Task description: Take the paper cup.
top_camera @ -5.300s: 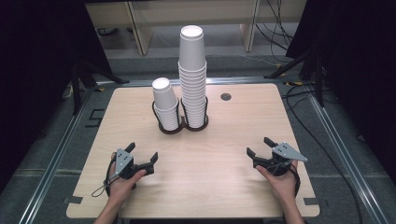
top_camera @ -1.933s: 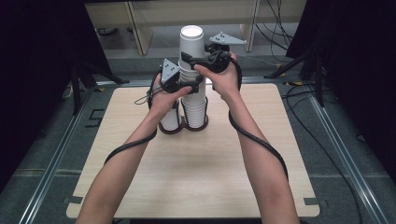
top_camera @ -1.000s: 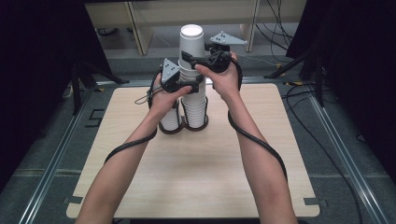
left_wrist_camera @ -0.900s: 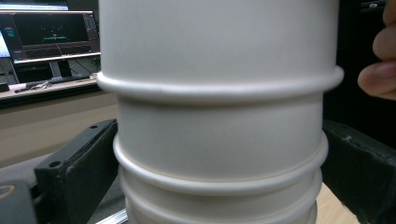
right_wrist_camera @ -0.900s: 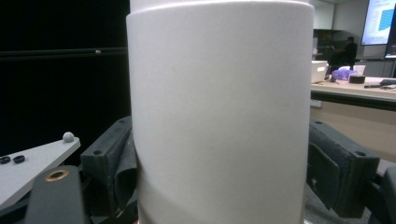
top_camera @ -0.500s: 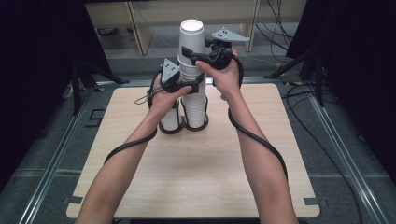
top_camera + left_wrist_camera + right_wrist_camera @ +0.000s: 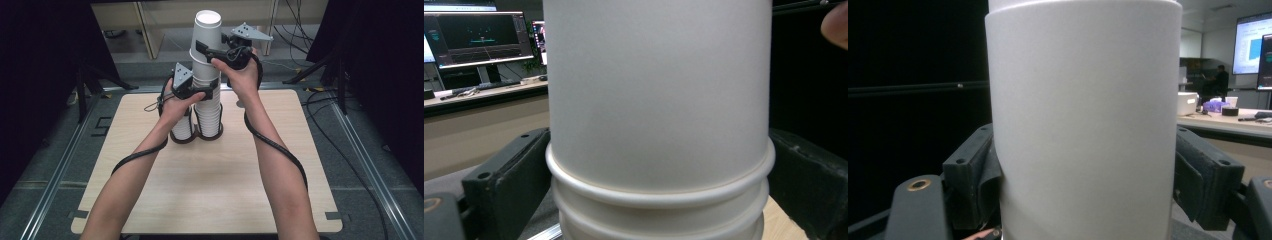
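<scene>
A tall stack of white paper cups [image 7: 209, 112] stands in a black ring holder [image 7: 200, 136] at the far middle of the wooden table [image 7: 210, 185]. A shorter stack [image 7: 182, 127] stands beside it on the left. My left gripper [image 7: 205, 90] is shut on the tall stack partway up, with a jaw on each side just below a cup rim [image 7: 659, 192]. My right gripper [image 7: 209, 47] is shut on the top cup [image 7: 208, 30]. Its jaws have just been closing, and the cup wall [image 7: 1083, 125] sits between the pads.
Both forearms reach over the middle of the table, with cables trailing along them. A light wooden shelf unit [image 7: 165, 25] stands behind the table. Cables lie on the floor at the right [image 7: 320, 75]. Desks with monitors [image 7: 479, 37] show beyond the cups.
The right gripper has closed on the top cup and lifted it a little, so it now stands higher above the stack. The left gripper has stayed on the stack.
</scene>
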The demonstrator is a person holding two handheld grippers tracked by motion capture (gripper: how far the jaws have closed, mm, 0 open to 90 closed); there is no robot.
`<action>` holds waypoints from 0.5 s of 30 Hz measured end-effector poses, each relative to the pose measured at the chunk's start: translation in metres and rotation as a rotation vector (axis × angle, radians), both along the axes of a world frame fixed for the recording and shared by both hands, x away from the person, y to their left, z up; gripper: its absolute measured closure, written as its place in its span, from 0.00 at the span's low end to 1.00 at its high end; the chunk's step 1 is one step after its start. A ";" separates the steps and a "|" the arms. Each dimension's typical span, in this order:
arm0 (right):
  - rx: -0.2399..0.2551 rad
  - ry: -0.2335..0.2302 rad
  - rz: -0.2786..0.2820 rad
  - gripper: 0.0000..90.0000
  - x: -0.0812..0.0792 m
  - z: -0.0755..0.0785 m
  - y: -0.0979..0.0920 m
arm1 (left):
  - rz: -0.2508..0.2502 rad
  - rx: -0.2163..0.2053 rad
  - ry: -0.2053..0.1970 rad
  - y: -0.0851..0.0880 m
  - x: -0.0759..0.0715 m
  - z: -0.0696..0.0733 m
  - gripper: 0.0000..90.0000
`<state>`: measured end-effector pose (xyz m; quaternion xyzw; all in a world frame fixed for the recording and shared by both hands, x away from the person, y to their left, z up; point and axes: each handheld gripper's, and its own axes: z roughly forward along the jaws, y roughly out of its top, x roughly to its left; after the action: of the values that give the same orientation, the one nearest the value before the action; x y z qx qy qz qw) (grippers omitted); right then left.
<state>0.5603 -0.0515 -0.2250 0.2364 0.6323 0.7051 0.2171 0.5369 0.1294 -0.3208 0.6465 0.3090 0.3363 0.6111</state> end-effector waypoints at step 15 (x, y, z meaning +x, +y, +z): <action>0.050 -0.032 0.000 0.26 -0.006 0.014 -0.003 | -0.001 0.006 -0.004 0.000 0.001 0.000 0.03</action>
<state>0.5544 -0.0542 -0.2105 0.2301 0.6110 0.7244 0.2213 0.5375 0.1293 -0.3210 0.6478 0.3067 0.3381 0.6099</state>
